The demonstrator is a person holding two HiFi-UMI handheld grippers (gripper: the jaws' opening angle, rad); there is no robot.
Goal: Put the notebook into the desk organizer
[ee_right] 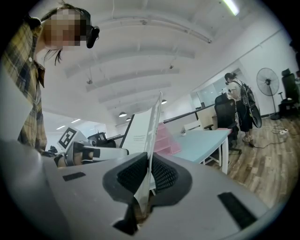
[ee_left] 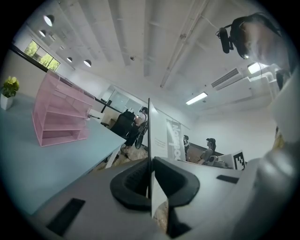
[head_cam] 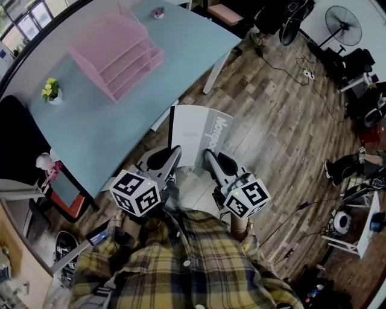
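A white notebook [head_cam: 194, 134] with a grey printed band hangs flat over the wooden floor, held by both grippers at its near edge. My left gripper [head_cam: 173, 152] is shut on its left near corner, and the cover [ee_left: 161, 138] stands edge-on between the black pads [ee_left: 133, 180]. My right gripper [head_cam: 209, 156] is shut on the right near corner; the notebook [ee_right: 140, 129] rises from its jaws. The pink tiered desk organizer [head_cam: 116, 55] stands on the light blue desk [head_cam: 108, 130], ahead and to the left of the notebook. It also shows in the left gripper view [ee_left: 58, 112].
A small potted plant [head_cam: 52, 90] stands on the desk left of the organizer. A small pink object [head_cam: 158, 12] lies near the desk's far edge. A fan [head_cam: 342, 24], chairs and cables [head_cam: 289, 69] are on the floor to the right. People stand in the background [ee_right: 241, 110].
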